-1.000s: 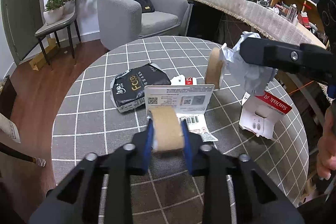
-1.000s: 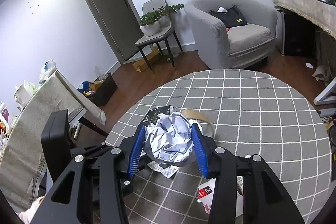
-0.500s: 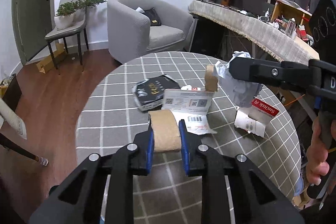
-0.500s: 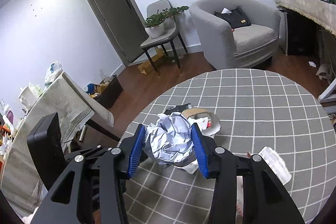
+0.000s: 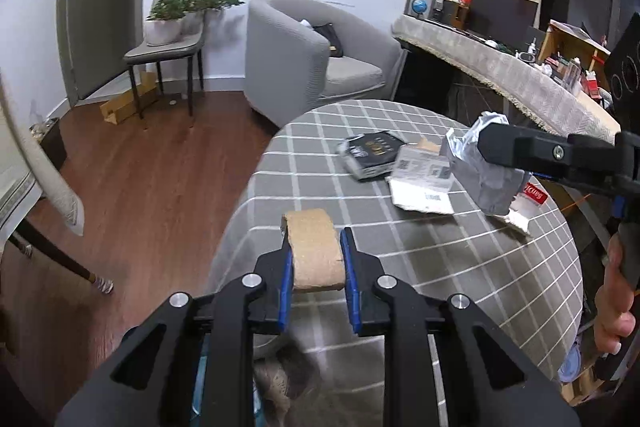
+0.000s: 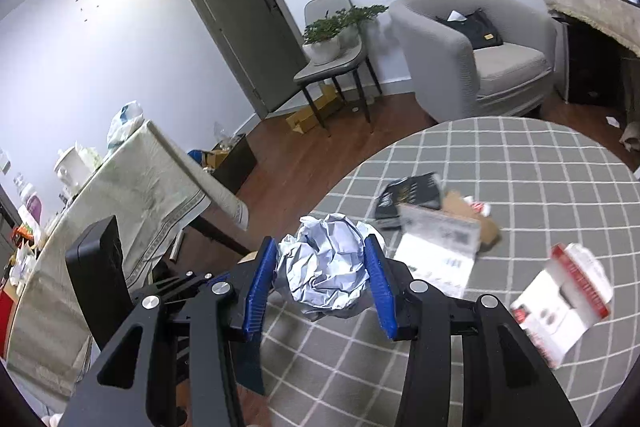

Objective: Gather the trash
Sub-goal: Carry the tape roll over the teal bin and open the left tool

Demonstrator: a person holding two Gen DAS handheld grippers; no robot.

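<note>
On the round table (image 5: 460,267) with the grey checked cloth, the loose rubbish is hard to read. From the right wrist view the black packet (image 6: 408,199), the white printed sheet (image 6: 440,251) and the red-and-white card (image 6: 564,295) are all smeared by blur, and the print on them cannot be made out. A brown cardboard scrap (image 6: 472,215) shows only partly from behind the white sheet. From the left wrist view the card is mostly hidden behind the paper ball, with just a red corner showing. The near edge of the table is cut off by the tongs' black arms in both views.

Going from left to right, the left gripper (image 5: 315,255) has its blue pads pressed narrow against the sides of a flattened cardboard tube (image 5: 315,251), which sticks out forward past the fingertips and hangs above the near left rim of the table, clear of the cloth. Farther right, the right gripper (image 6: 322,267) stands about half open and is clamped on a crumpled paper ball (image 6: 326,267), grey-white and creased, bulging out above and below the pads. In the left wrist view that ball (image 5: 480,167) is seen held in the air above the white sheet and the card. At the far right edge a hand (image 5: 616,291) grips the right tongs' handle, partly out of frame.
</note>
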